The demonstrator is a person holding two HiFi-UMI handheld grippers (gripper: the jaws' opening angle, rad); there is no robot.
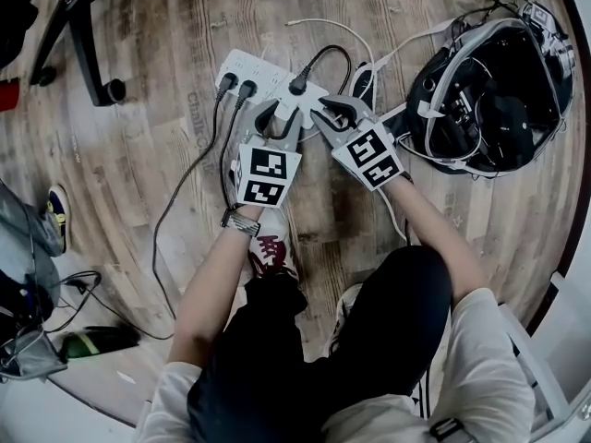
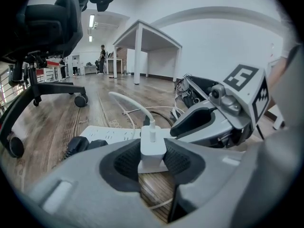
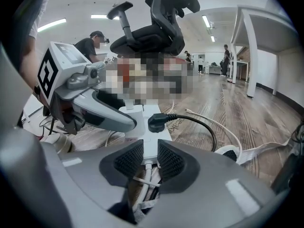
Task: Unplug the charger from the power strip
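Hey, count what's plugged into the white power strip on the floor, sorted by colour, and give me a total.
Black plugs: 3
White charger: 1
Total plugged into the power strip: 4

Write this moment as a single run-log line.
left gripper: shut on charger | right gripper: shut on power strip end | charger: plugged in | pull: not yet done

Open office space: wheeled office chair (image 3: 156,32), white tables (image 2: 138,56), wood-plank floor (image 1: 138,109), ceiling strip lights (image 3: 52,24).
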